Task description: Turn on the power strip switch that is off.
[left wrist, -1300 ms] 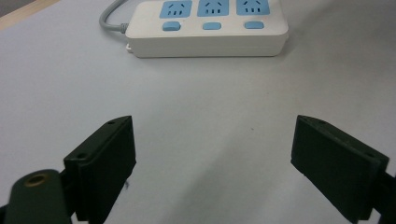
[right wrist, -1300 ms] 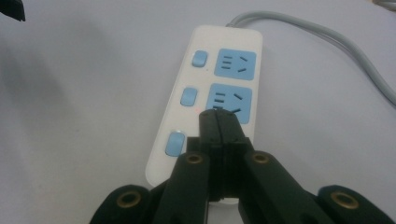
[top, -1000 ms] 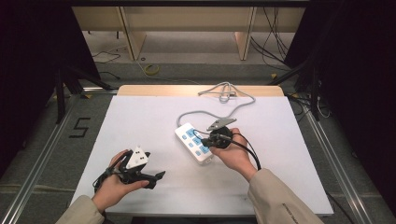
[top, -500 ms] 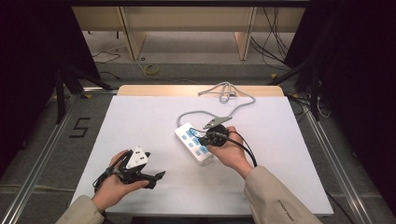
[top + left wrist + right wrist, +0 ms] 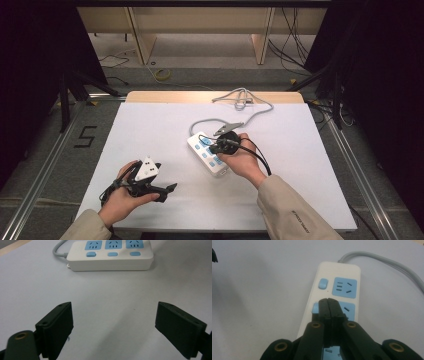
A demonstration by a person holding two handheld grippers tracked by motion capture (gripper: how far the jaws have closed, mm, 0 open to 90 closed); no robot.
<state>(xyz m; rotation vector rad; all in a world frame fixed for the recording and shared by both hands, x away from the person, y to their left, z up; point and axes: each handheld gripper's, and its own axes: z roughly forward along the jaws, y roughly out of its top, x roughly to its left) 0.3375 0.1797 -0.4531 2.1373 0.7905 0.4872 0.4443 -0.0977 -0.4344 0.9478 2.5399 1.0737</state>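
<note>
The power strip (image 5: 209,153), white w/ blue sockets and blue switches, lies at an angle near the middle of the white table (image 5: 150,125), its grey cord (image 5: 250,112) looping off toward the far edge. The right gripper (image 5: 328,305) sits right over it, jaws pressed together w/ nothing between them, tips above the boundary between the second switch (image 5: 315,308) and its socket. Looks like the step in hand is pressing a switch w/ the closed tips; whether they touch yet, can't tell. Next move prob. calls for a small nudge toward the switch side, then a straight push down, since the tips sit a bit off the button. The left gripper (image 5: 150,186) rests near the front-left of the table, well apart from the strip, jaws wide open, holding nothing. Room: plenty of bare surface around the strip on all sides; the cord coil near the far edge is the only clutter, and the strip is well clear of every table edge.
</note>
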